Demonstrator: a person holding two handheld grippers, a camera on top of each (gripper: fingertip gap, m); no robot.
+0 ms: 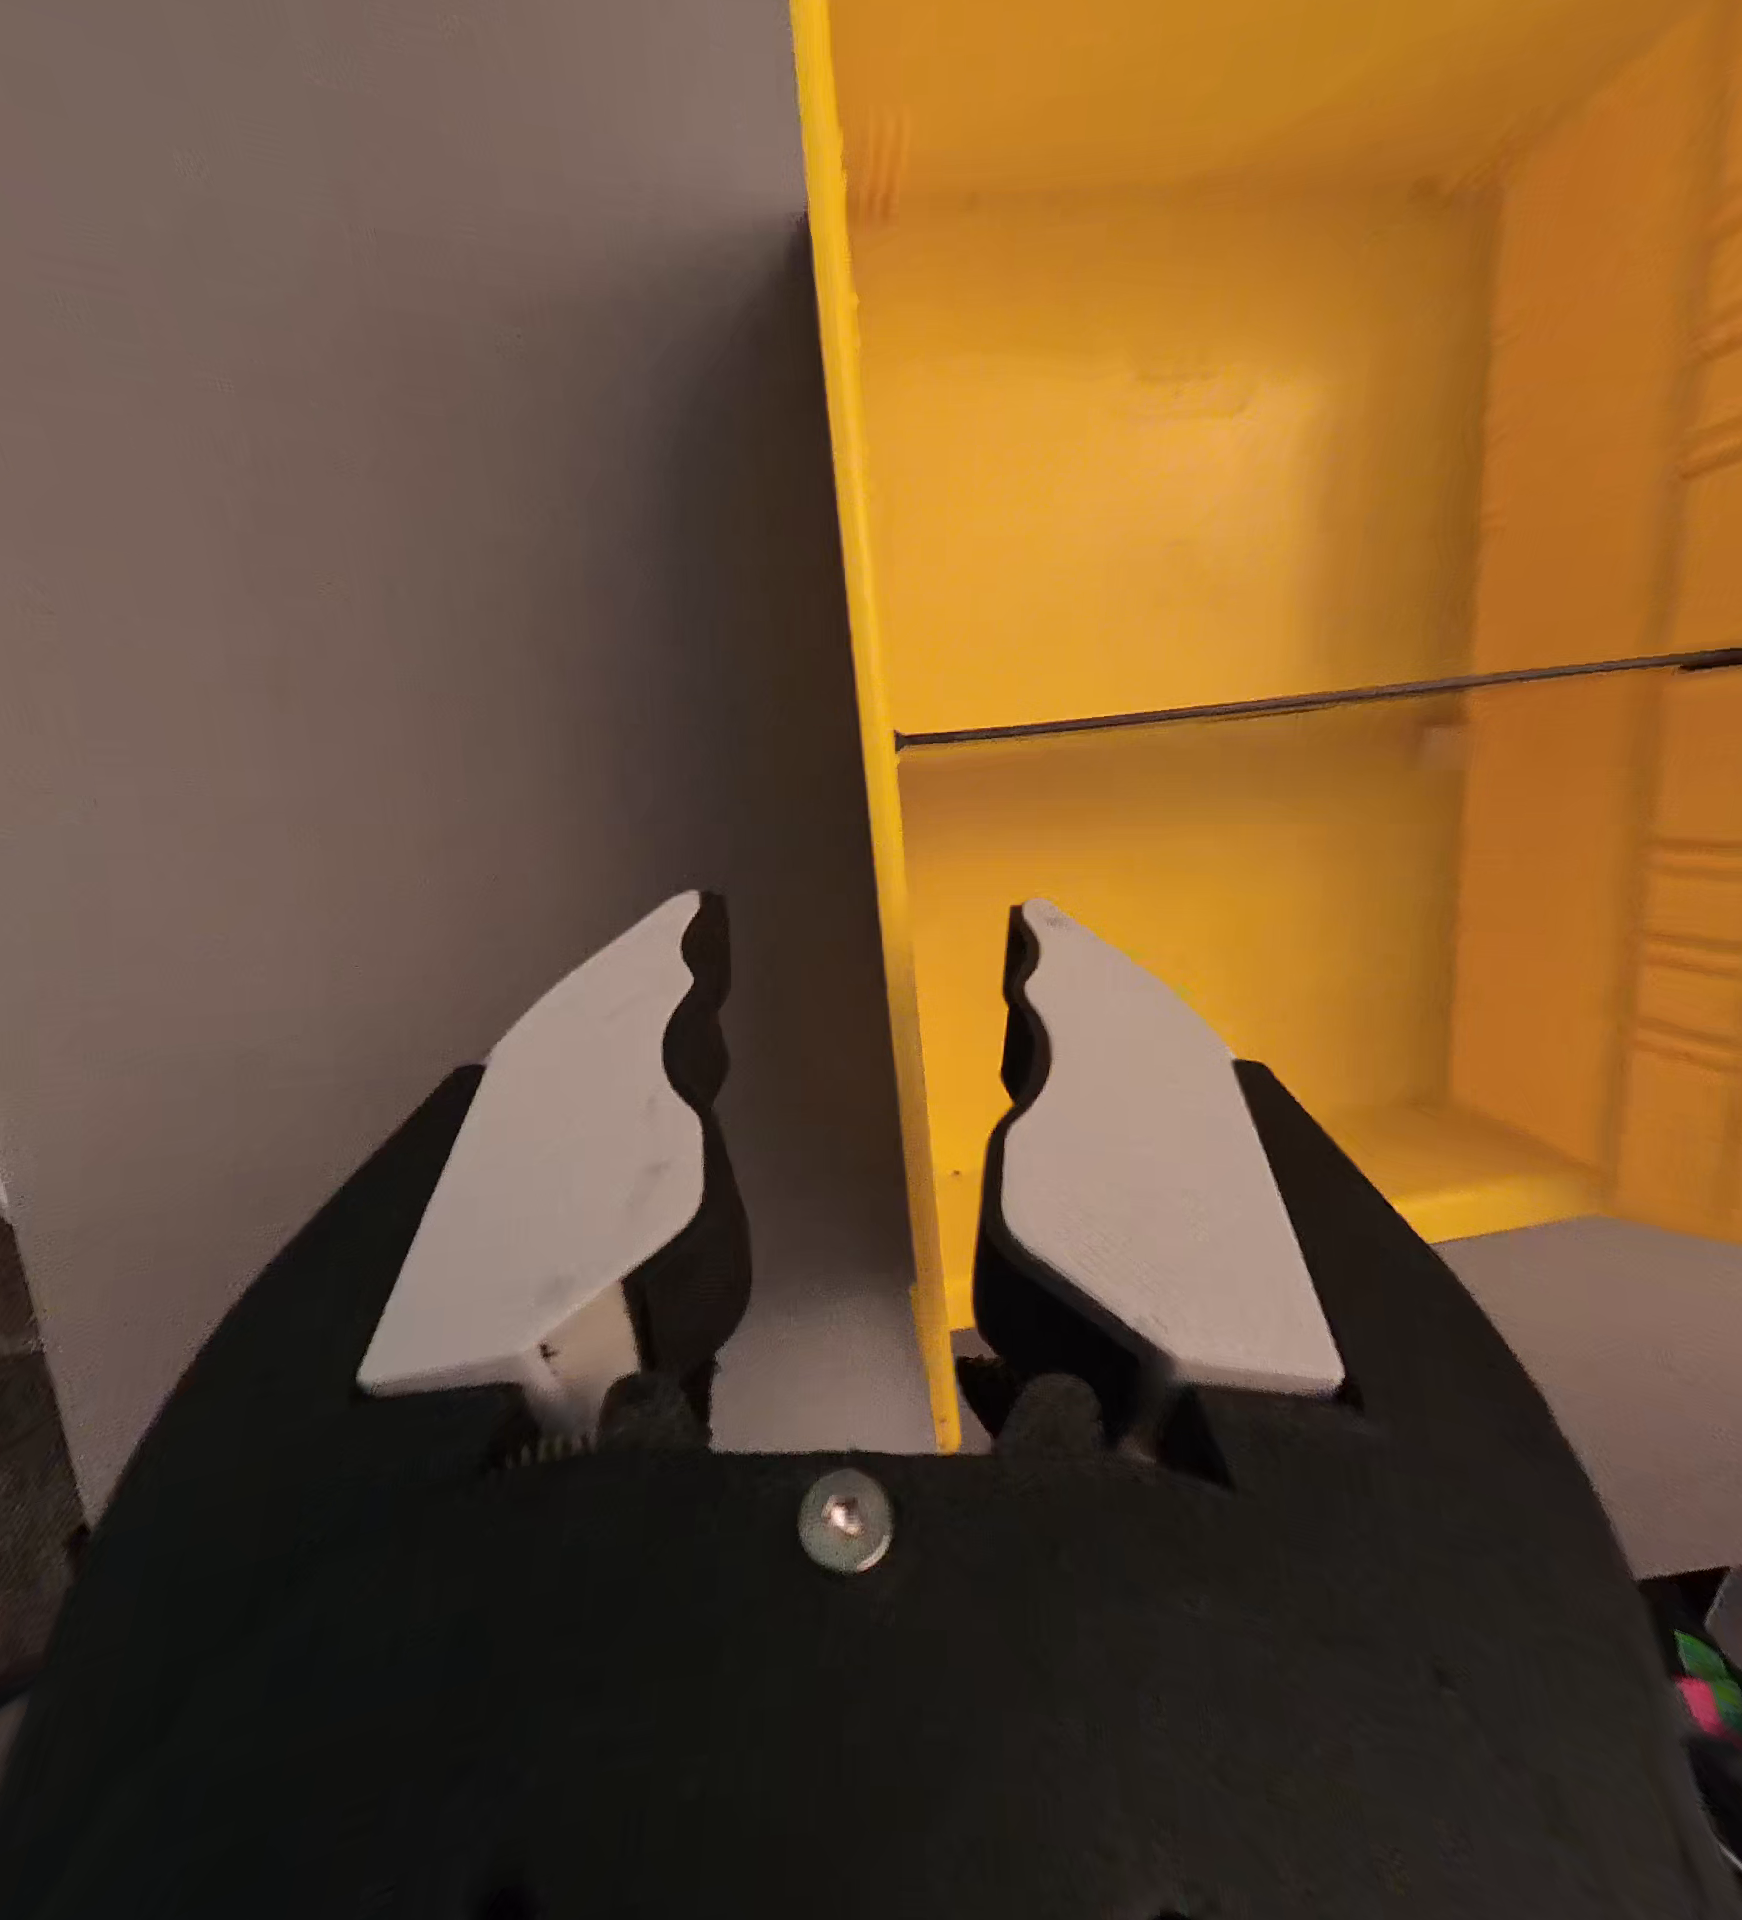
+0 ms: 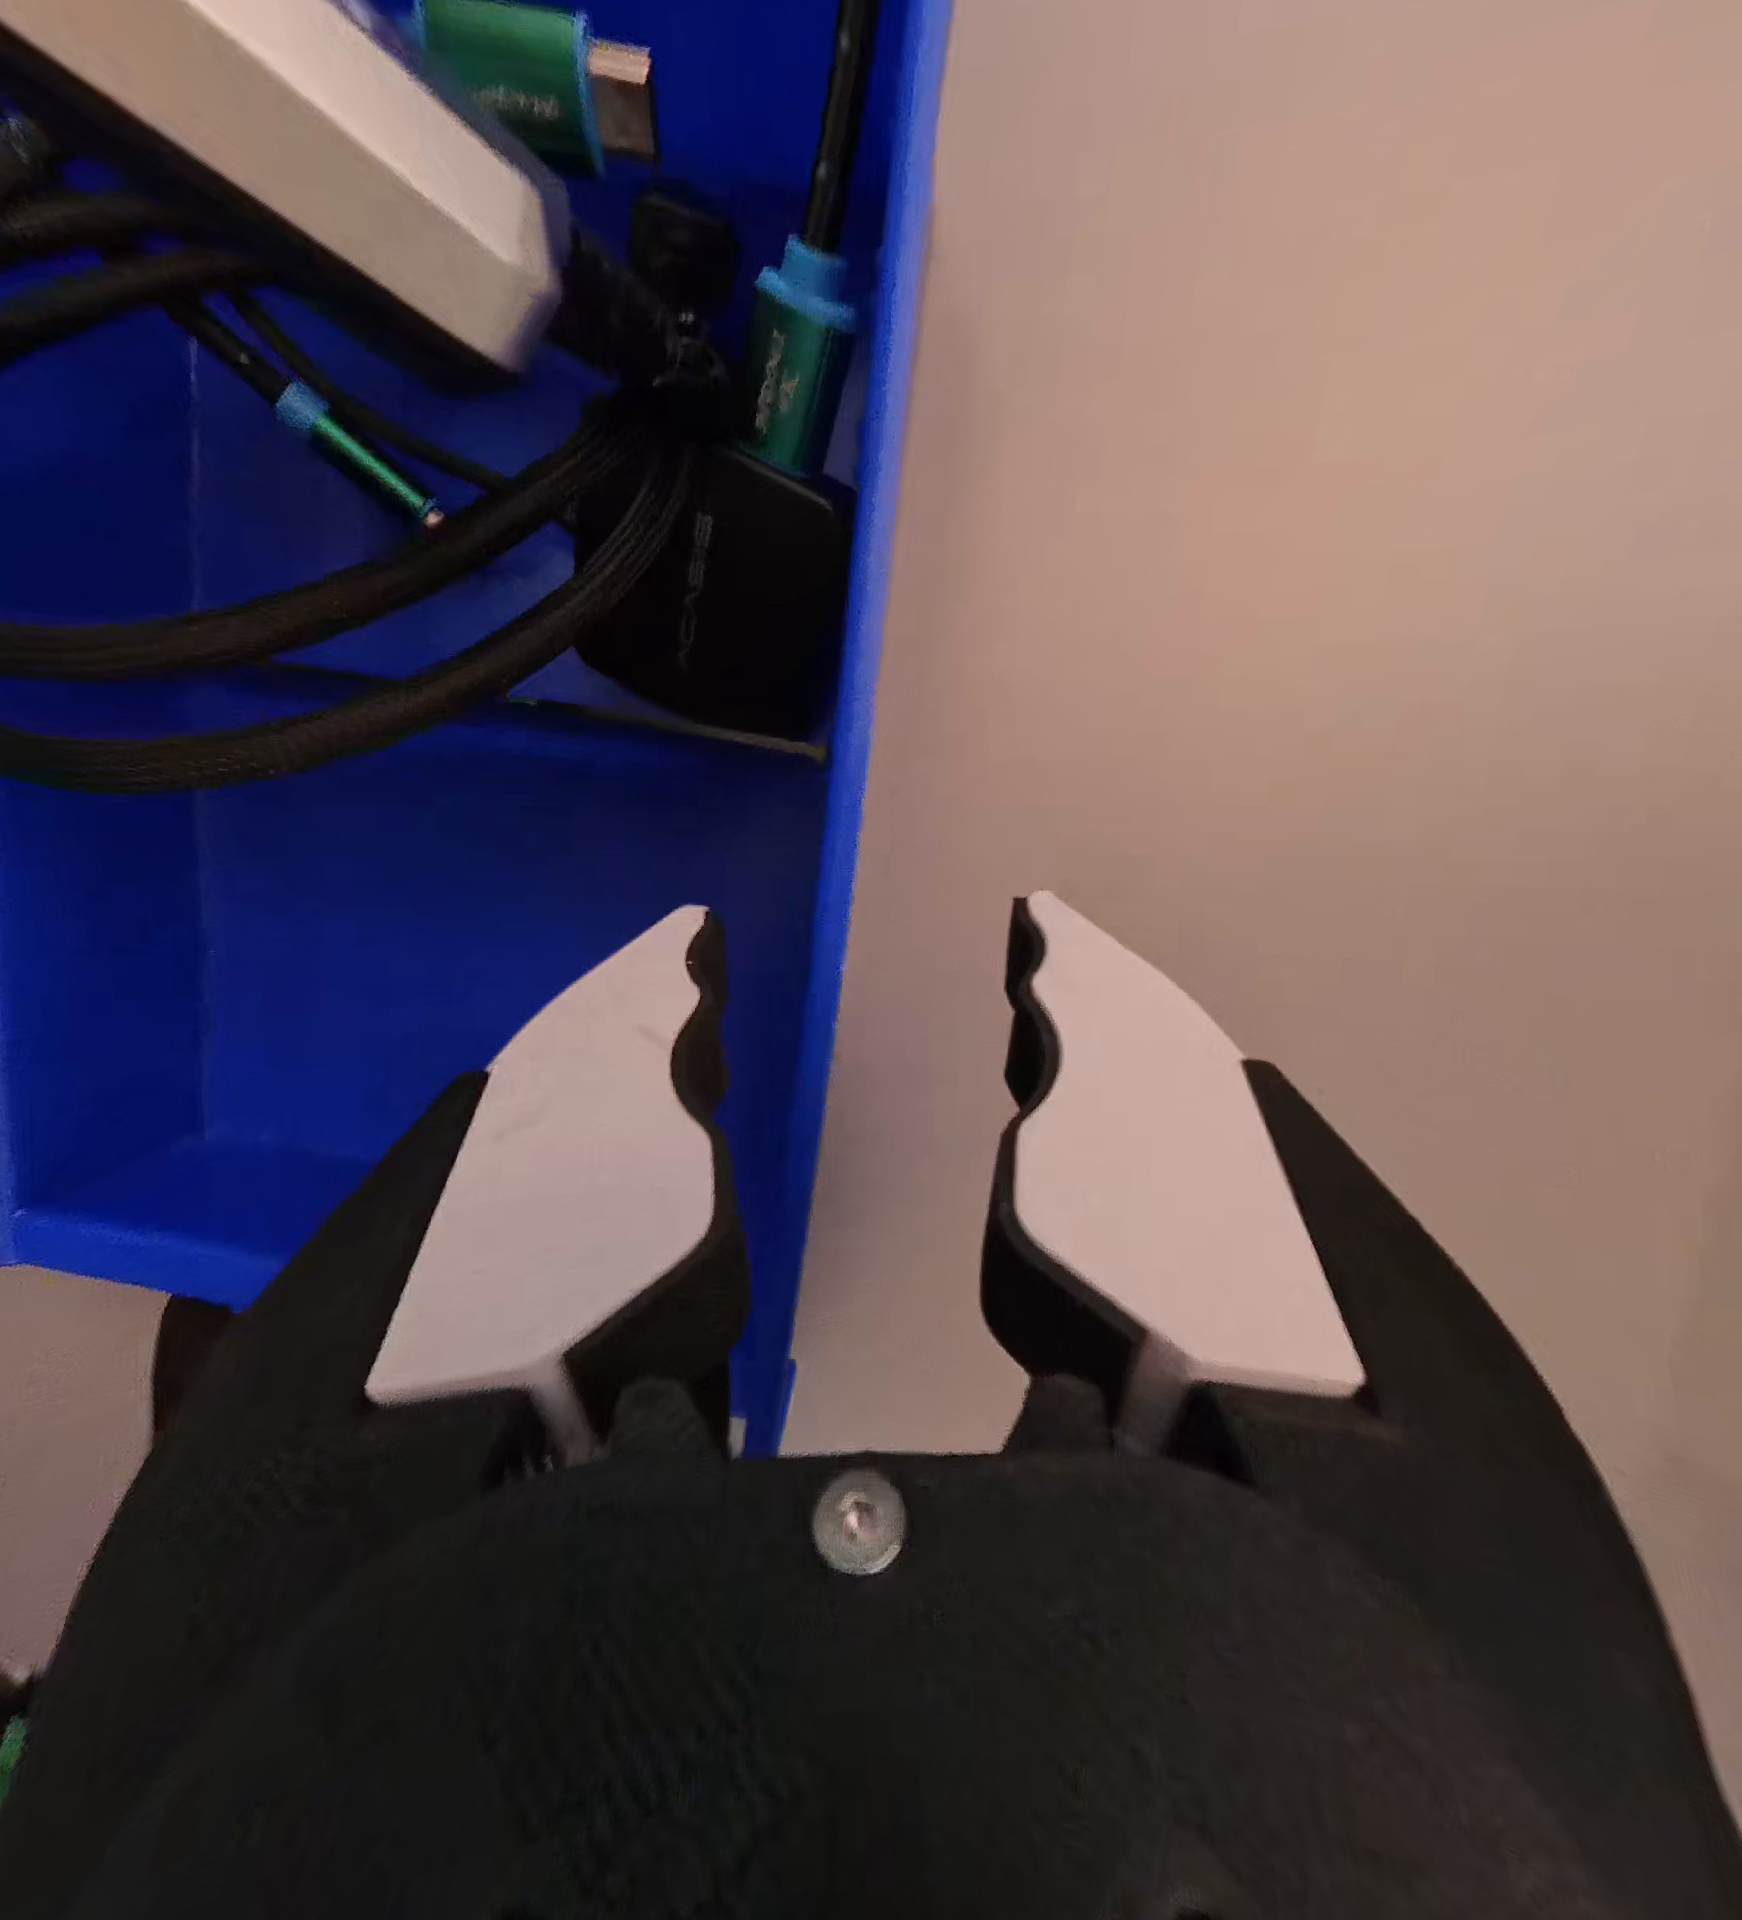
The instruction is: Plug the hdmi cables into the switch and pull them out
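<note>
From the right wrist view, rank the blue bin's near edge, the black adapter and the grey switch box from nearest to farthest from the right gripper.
1. Blue bin: its right wall runs up just left of the open right gripper, nearest.
2. Black adapter: deeper in the bin, against the right wall.
3. Grey switch box: farthest, top left, over the cables.

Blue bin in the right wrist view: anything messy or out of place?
Yes. In the blue bin, black cables lie in a tangle, a pale box sits tilted across them, and green plugs point different ways, unplugged as far as shows. Both grippers are open and empty.
</note>
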